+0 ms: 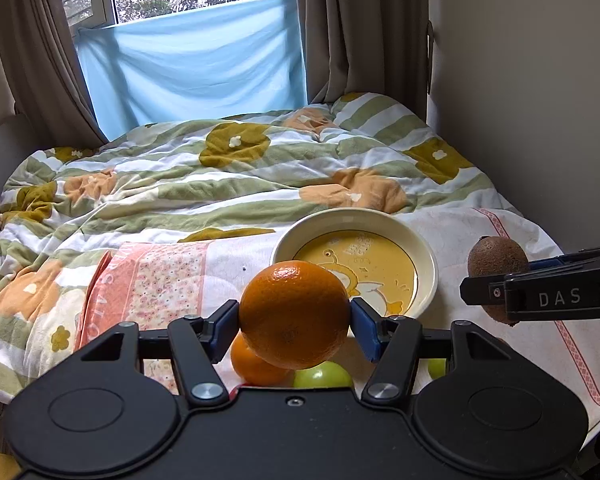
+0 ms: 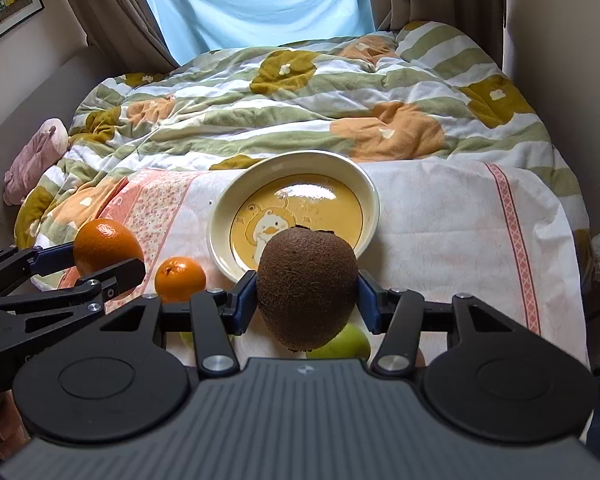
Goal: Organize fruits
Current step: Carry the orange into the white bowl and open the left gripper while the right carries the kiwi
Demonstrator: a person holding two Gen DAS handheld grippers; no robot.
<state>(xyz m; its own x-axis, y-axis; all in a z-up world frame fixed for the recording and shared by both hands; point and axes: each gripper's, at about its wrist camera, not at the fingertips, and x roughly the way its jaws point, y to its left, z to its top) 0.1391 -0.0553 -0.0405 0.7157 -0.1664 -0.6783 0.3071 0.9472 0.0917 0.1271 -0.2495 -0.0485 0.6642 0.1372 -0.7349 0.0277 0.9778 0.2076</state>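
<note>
My left gripper is shut on a large orange, held above the bed; it also shows at the left of the right wrist view as the orange between blue pads. My right gripper is shut on a brown kiwi, seen from the left wrist view as the kiwi at the right edge. A cream plate with a yellow duck picture lies ahead on the cloth, with no fruit on it. A smaller orange and a green fruit lie on the cloth below the grippers.
A pink-and-white patterned cloth covers the near end of the bed, over a striped flower quilt. A pink plush toy lies at the left bed edge. Walls stand close on both sides; curtains and a blue sheet hang behind.
</note>
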